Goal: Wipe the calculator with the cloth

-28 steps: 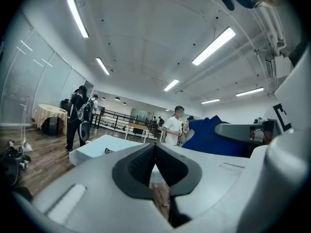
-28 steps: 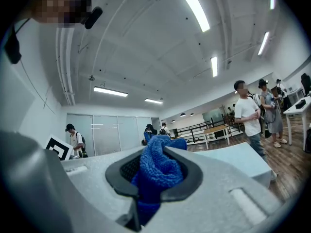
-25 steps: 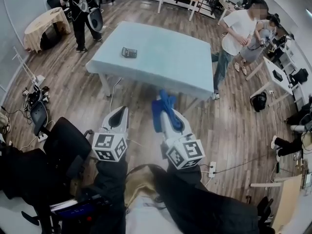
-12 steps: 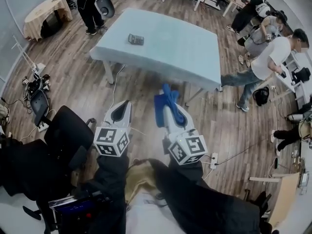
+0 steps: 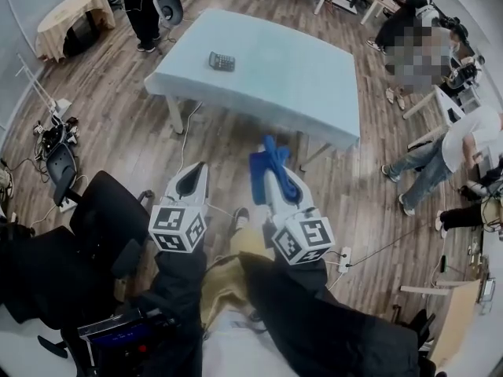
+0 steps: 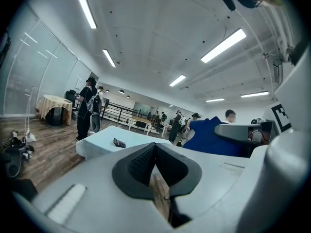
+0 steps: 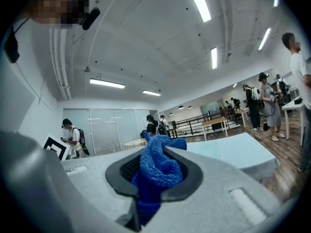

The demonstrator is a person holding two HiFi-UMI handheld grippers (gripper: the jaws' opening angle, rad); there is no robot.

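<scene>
A small dark calculator (image 5: 222, 61) lies near the far left part of a pale blue table (image 5: 306, 85), well ahead of both grippers. It also shows small in the left gripper view as the calculator (image 6: 119, 142). My right gripper (image 5: 269, 162) is shut on a blue cloth (image 5: 267, 167), which bunches up between the jaws as the blue cloth (image 7: 158, 171). My left gripper (image 5: 192, 181) is shut with nothing in it, and its jaws meet in the left gripper view. Both grippers hang over the wooden floor, short of the table's near edge.
A black office chair (image 5: 94, 226) stands at the left by my left arm. Several people stand around: one person (image 5: 145, 6) beyond the table's far left corner, others (image 5: 464, 148) at the right. A round cloth-covered table (image 5: 75, 18) sits far left. Cables and a power strip (image 5: 342, 272) lie on the floor.
The view has shifted closer to the table, and the calculator sits slightly higher in frame. People at the right have moved. Both grippers keep their hold and pose.
</scene>
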